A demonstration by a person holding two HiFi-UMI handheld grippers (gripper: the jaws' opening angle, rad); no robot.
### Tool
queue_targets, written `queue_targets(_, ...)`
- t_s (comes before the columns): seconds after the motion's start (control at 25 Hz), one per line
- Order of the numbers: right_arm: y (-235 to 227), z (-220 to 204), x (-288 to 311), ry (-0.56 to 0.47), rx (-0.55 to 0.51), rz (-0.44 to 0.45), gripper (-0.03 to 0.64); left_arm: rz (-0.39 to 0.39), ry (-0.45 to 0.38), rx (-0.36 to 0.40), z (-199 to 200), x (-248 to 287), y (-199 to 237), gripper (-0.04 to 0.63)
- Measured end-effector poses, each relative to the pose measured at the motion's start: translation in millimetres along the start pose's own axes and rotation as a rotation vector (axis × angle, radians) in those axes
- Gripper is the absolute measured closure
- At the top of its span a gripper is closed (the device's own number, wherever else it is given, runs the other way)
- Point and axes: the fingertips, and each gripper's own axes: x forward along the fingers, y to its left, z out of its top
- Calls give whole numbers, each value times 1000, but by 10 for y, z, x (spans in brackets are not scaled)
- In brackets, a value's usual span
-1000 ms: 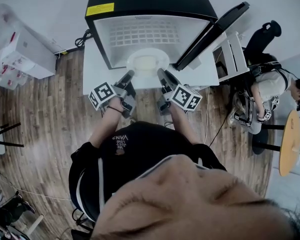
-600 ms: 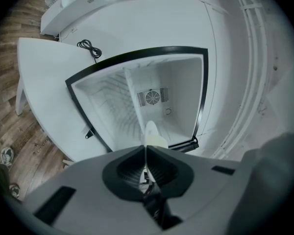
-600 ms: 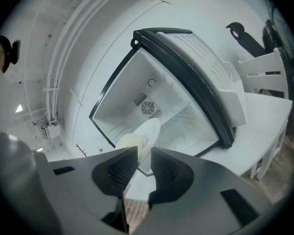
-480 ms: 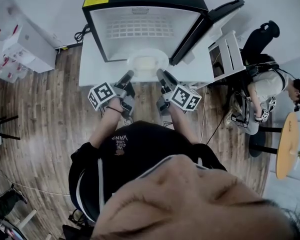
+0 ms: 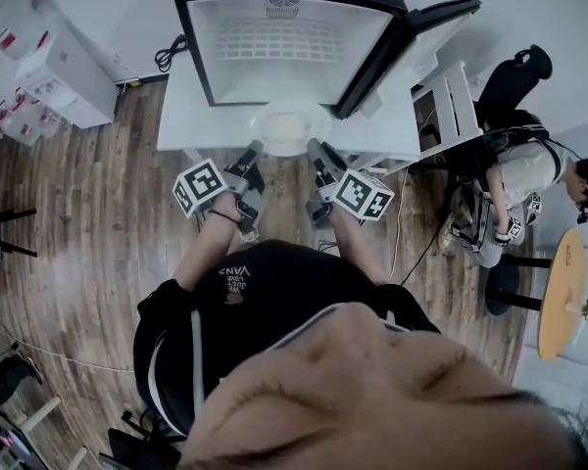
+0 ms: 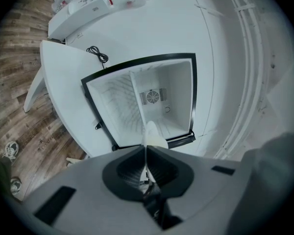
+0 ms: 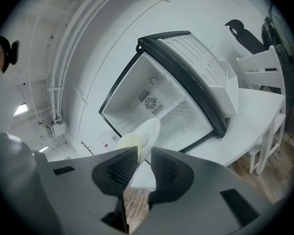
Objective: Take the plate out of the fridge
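The white plate (image 5: 287, 127), with something pale yellow on it, hangs level in front of the open fridge (image 5: 284, 37), over the white table (image 5: 191, 125). My left gripper (image 5: 254, 148) is shut on the plate's left rim, and my right gripper (image 5: 314, 145) is shut on its right rim. In the left gripper view the plate (image 6: 150, 135) shows edge-on, pinched by the left gripper (image 6: 146, 154). In the right gripper view the plate (image 7: 146, 131) passes between the pads of the right gripper (image 7: 141, 158). The fridge (image 7: 161, 102) interior behind it looks bare.
The fridge door (image 5: 416, 42) stands swung open to the right. A white chair (image 5: 451, 106) and a seated person (image 5: 539, 174) are at the right, beside a round wooden table (image 5: 559, 292). A white cabinet (image 5: 59, 76) stands at the left on the wood floor.
Both grippers have drawn the plate back from the fridge mouth towards me. It now hangs outside the fridge, over the table's front part.
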Motion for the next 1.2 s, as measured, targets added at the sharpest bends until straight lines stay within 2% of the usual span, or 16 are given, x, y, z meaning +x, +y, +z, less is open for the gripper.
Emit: queue_targets(1.2, 91, -340, -562, 32, -7, 18, 525, 11, -26, -5, -520, -468, -3, 569)
